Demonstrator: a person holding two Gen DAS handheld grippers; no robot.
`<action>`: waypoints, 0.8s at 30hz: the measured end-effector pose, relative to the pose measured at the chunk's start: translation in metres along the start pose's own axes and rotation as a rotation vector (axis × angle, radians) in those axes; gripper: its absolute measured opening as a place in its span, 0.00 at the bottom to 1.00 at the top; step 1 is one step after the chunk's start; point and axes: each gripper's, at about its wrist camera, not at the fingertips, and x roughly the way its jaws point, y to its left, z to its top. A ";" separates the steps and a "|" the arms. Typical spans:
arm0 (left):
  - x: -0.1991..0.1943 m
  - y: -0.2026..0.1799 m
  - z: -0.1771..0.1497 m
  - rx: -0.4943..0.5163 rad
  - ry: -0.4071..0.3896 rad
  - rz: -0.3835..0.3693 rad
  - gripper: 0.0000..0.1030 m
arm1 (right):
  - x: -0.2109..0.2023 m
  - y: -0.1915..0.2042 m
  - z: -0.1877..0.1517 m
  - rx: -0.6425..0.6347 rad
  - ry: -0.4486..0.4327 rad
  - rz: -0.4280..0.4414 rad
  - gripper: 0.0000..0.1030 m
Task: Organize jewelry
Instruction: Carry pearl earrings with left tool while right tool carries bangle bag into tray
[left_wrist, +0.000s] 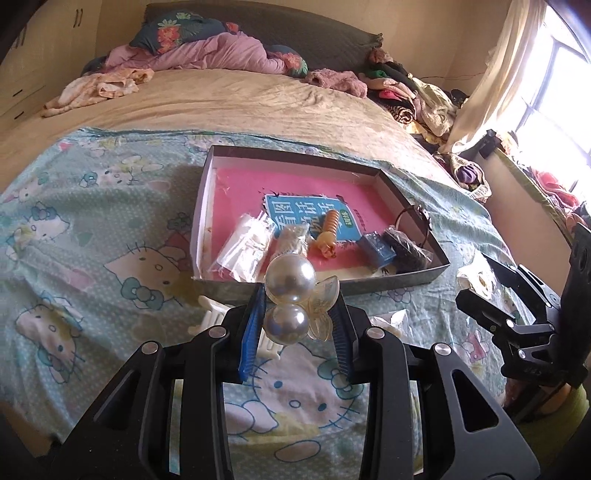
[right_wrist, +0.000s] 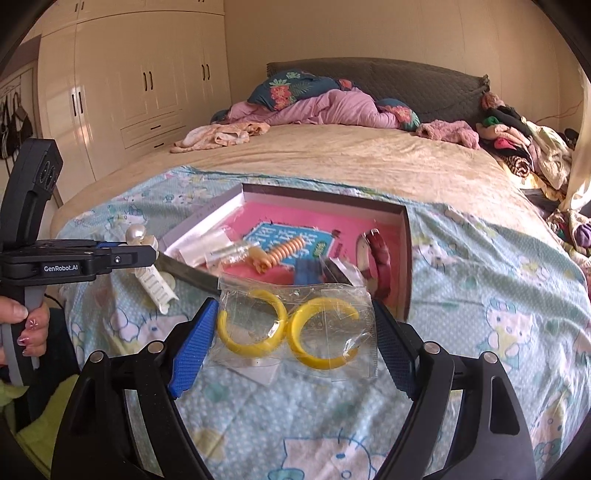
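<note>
In the left wrist view my left gripper (left_wrist: 300, 293) is shut on a pearl hair ornament (left_wrist: 290, 277), which has two large pearls and a translucent flower. It hangs above the Hello Kitty sheet in front of the shallow box (left_wrist: 406, 192). In the right wrist view my right gripper (right_wrist: 293, 306) grips a clear bag holding two yellow hoops (right_wrist: 295, 328), its blue pads against the bag's side edges. The left gripper (right_wrist: 147, 253) with the pearl ornament (right_wrist: 135, 234) shows at the left, held by a hand (right_wrist: 26, 325).
The box (right_wrist: 404, 258) holds clear packets (left_wrist: 247, 243), an orange spiral piece (right_wrist: 284, 251), blue and black items and a red-and-white bangle (right_wrist: 376, 258). A white comb clip (right_wrist: 157, 288) lies on the sheet beside it. Clothes are piled at the bed's far end and right side.
</note>
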 end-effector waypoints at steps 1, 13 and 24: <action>0.000 0.002 0.002 -0.001 -0.002 0.001 0.25 | 0.001 0.002 0.004 -0.005 -0.005 0.002 0.78; 0.007 0.020 0.026 -0.001 -0.005 0.014 0.25 | 0.019 0.013 0.042 -0.035 -0.041 0.017 0.78; 0.018 0.021 0.042 0.006 0.005 0.017 0.25 | 0.032 0.010 0.061 -0.043 -0.049 0.003 0.78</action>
